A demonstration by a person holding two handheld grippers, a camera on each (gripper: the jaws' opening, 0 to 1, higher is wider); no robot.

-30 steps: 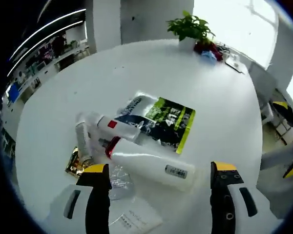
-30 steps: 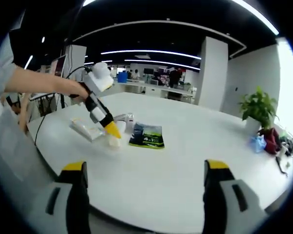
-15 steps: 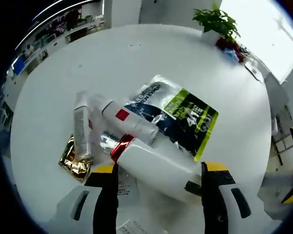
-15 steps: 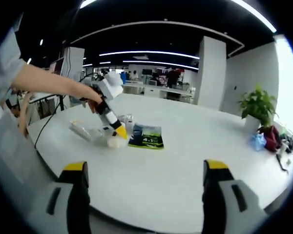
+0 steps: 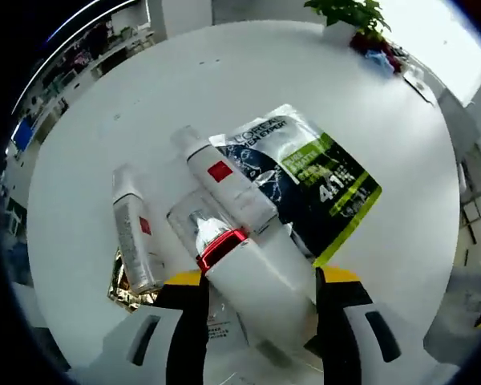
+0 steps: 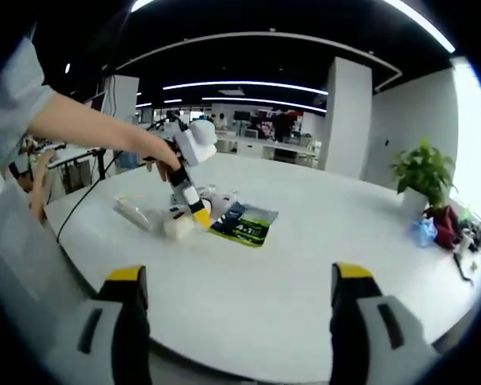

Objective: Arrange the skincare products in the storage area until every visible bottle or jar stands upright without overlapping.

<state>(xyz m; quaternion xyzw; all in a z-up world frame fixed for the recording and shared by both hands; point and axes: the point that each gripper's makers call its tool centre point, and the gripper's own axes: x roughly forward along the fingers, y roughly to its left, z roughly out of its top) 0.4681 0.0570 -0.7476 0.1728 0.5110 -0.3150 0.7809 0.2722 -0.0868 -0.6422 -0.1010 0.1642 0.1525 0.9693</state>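
On the round white table, seen in the left gripper view, the skincare things lie in a loose heap, all on their sides. Furthest left is a slim grey tube with a small red mark, its lower end resting over a crumpled gold sachet. Next to it lies a clear jar, and above that a white tube with a red square slants across the corner of a dark blue and green pouch. The large white bottle with its red collar sits between the yellow-tipped jaws of the left gripper, which are closed in against its two sides. Some printed paper shows under the bottle. Over in the right gripper view, a person's hand holds that same gripper down on the pile at the table's left part, the pouch just beside it. The right gripper hangs in front over bare tabletop, its jaws spread wide with nothing between them. A potted plant stands at the far right of the table.
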